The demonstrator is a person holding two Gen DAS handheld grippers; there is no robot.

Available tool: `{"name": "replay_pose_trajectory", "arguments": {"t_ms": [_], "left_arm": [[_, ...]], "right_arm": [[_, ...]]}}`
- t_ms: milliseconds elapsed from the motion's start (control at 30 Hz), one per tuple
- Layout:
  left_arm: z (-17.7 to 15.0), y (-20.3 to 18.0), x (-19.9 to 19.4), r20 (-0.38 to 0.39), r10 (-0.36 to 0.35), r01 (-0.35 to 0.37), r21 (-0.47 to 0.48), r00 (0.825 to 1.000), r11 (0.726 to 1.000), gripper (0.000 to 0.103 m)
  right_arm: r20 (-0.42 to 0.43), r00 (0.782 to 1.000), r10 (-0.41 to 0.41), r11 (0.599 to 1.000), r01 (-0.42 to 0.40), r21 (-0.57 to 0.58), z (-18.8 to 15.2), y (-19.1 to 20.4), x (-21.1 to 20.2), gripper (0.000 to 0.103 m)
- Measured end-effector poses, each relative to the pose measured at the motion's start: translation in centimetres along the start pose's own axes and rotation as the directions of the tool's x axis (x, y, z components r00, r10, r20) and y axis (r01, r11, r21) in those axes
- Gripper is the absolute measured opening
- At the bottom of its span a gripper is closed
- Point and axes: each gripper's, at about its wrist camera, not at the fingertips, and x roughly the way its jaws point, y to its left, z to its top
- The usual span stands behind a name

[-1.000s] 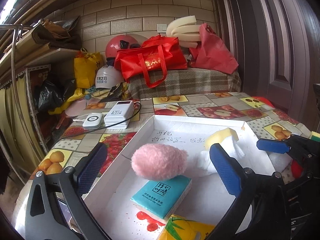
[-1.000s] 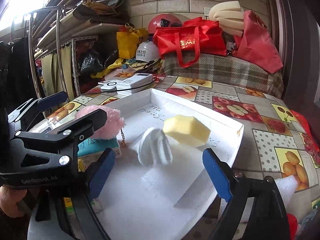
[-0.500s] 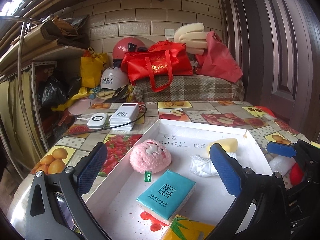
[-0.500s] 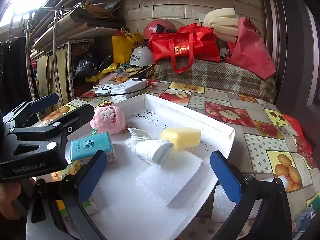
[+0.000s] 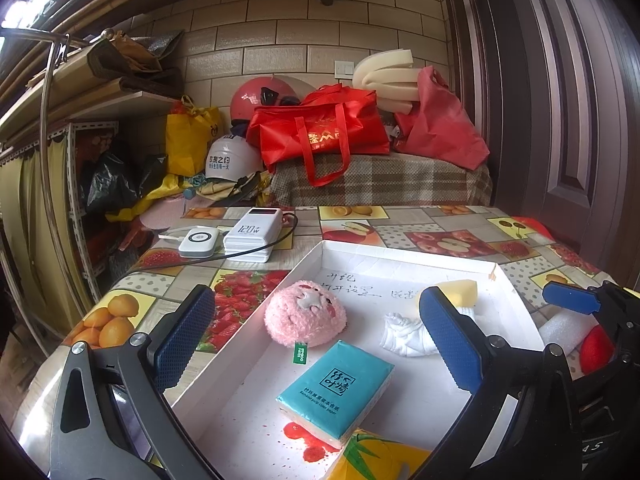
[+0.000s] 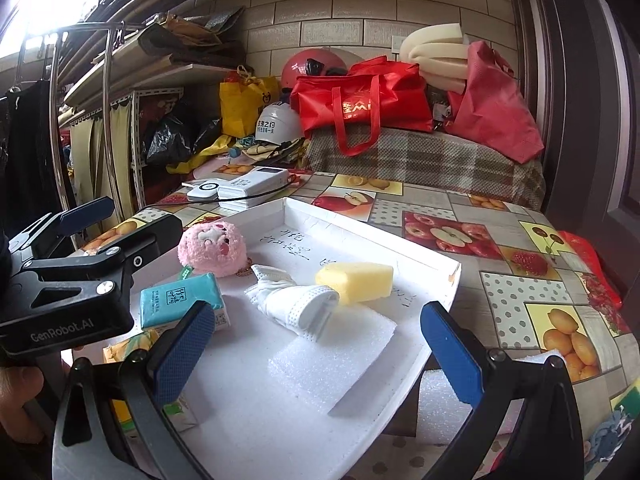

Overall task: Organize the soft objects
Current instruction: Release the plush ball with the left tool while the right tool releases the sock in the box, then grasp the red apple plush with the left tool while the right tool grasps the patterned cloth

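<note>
A cluttered storeroom with a brick wall, red bags [image 5: 320, 132] and helmets lies beyond a table [image 6: 500, 240] covered in fruit-print oilcloth, and on it sits a shallow white tray [image 5: 400, 254] that seems to serve as the collecting place for the soft things. Inside it, the pink plush [image 5: 306, 318] rests near the far left, the teal tissue pack [image 5: 336, 386] lies nearer, the white glove [image 6: 294, 302] is crumpled mid-tray, and the yellow sponge [image 6: 356, 280] sits just to its right, partly over a white foam sheet [image 6: 336, 356]. Both tools are empty and spread wide: the left gripper [image 5: 316, 344] hangs over the near left of the tray, the right gripper [image 6: 316, 352] over the foam, likely pausing between placements. A yellow carton [image 5: 376, 458] at the near edge is cut off by the frame. Something red and white [image 5: 576, 336] beside the tray's right rim is largely masked by the right tool, so I cannot tell what it is; the handwriting on the tray floor is unreadable.
</note>
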Motion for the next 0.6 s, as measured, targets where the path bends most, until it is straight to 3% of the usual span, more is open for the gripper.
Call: {"name": "replay_pose_trajectory", "arguments": {"t_ms": [300,433,600], "left_arm": [[-0.3,-0.7,-1.2,0.008,0.008,-0.008,-0.015,1.0,1.0,0.103],[-0.4,-1.0,-1.5,0.004,-0.009,0.009,-0.025,1.0,1.0,0.103],[-0.9,-3.3,-3.1,0.016,-0.134,0.134,0.008,0.991,0.991,0.103]], "right_arm": [[0.046,0.997,-0.063,0.997,0.061,0.035,-0.6,-0.3,-1.9,0.103],[-0.027,0.998,-0.065,0.997,0.066,0.045,-1.5,-0.7,-2.6,0.103],[-0.048,0.996,-0.069,0.998,0.069,-0.001,-3.4,-1.4,-5.6,0.103]]}}
